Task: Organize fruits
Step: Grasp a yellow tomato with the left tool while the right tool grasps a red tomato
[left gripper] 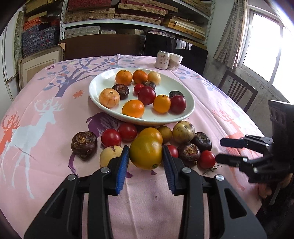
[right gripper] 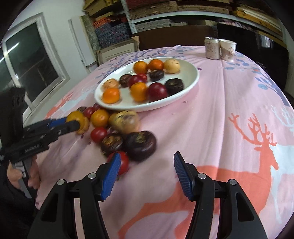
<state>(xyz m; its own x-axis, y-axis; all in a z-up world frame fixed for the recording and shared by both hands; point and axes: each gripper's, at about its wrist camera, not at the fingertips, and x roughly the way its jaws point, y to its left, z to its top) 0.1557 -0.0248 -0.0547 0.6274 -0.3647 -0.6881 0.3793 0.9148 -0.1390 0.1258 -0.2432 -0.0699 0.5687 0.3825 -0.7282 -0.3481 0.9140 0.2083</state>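
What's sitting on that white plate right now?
The white plate holds four oranges, such as one at the near rim, plus dark red plums, small tomatoes, pale yellowish fruits and brown water chestnuts. Anything tucked behind the larger fruits is hidden.

- Drink can (left gripper: pixel 162 60) touching a paper cup (left gripper: pixel 175 61), upper centre.
- Pink deer-print tablecloth (left gripper: pixel 46 119).
- Wooden chair (left gripper: pixel 237 90), right.
- Shelves (left gripper: pixel 139 14), top.

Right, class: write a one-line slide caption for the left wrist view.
Left gripper closes on a greenish-orange tangerine before the fruit-filled white plate.
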